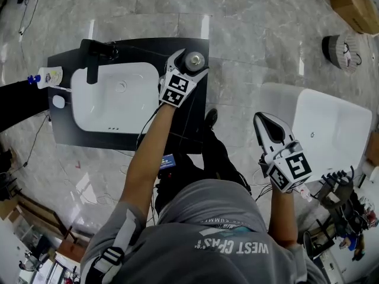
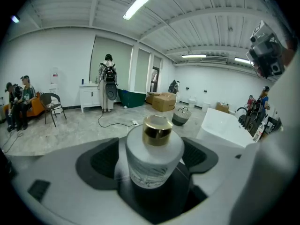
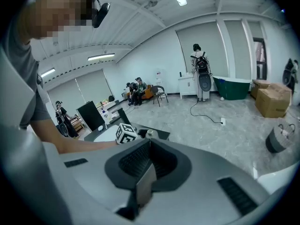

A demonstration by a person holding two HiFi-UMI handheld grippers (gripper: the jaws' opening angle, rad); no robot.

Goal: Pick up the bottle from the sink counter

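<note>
Frosted bottle [image 2: 154, 149] between spread left claw [image 2: 153, 165] jaws — right claw [image 3: 147, 165] closed.

Grey shirt [image 1: 231, 241] — white print, upside down to the head camera, reads "WEST COAST". A smaller line beside it starts "SUMM", rest unclear. Left marker cube [image 1: 176, 90] and right marker cube [image 1: 293, 169] — black-and-white square codes, no letters or numbers. Blue-capped bottle [image 1: 47, 77] at the far left has a yellow label, too small to read. Frosted bottle [image 2: 150, 168] shows a faint pattern, nothing legible.
</note>
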